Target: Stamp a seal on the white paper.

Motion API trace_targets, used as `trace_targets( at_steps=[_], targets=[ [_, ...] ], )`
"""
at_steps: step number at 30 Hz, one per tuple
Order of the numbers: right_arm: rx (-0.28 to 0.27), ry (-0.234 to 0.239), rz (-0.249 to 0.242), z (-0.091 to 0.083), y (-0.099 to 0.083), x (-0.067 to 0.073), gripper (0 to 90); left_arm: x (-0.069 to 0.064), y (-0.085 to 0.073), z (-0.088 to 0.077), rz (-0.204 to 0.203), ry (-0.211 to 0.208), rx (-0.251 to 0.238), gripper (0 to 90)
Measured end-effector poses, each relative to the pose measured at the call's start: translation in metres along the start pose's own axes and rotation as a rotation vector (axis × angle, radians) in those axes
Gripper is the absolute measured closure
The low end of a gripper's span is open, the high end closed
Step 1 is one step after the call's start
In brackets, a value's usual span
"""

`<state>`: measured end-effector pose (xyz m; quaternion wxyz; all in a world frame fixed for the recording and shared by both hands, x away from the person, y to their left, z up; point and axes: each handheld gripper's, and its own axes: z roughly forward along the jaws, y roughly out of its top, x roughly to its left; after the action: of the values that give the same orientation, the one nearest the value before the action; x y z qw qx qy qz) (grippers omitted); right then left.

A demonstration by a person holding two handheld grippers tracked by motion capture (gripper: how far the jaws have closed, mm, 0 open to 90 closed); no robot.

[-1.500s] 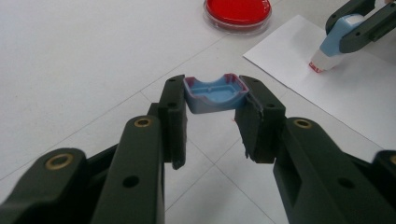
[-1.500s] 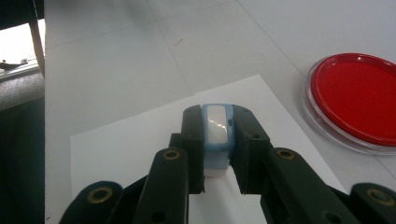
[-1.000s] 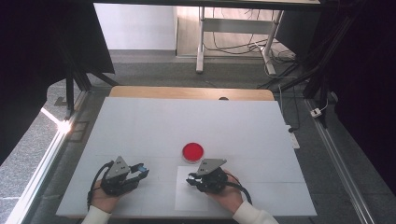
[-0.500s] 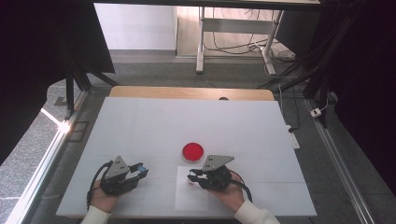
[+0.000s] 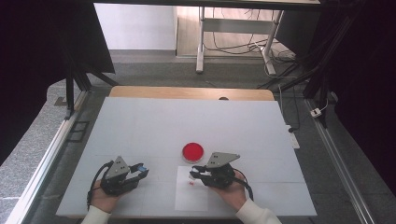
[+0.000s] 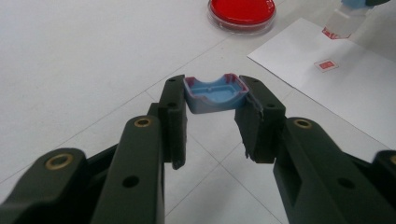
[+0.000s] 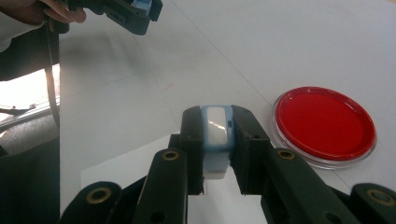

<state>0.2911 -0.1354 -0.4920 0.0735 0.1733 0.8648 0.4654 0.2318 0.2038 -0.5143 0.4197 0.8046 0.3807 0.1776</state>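
A: The right gripper (image 7: 217, 140) is clamped on a small blue-and-white bottle (image 7: 216, 133) above the white paper sheet (image 5: 192, 193); the left gripper (image 6: 215, 100) pinches its blue cap (image 6: 215, 93), off to the side.

B: I'd keep the bottle upright and bring it over the red dish (image 5: 193, 151) just beyond, the cap kept well apart.

A: The left gripper view shows the cap's hollow underside and a small red label (image 6: 326, 65) on the sheet; the high view gives the layout.
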Motion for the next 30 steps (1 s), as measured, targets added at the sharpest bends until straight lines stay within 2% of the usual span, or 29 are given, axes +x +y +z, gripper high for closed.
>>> trace_targets(
  at_steps=[12, 30],
  targets=[
    [-0.046, -0.009, 0.026, -0.008, 0.001, -0.006, 74.9, 0.001, -0.001, 0.002, 0.000, -0.002, 0.009, 63.9],
    [-0.162, -0.080, 0.125, -0.041, 0.005, -0.031, 74.9, -0.001, 0.000, 0.003, 0.006, -0.005, 0.011, 63.9]
  ],
)
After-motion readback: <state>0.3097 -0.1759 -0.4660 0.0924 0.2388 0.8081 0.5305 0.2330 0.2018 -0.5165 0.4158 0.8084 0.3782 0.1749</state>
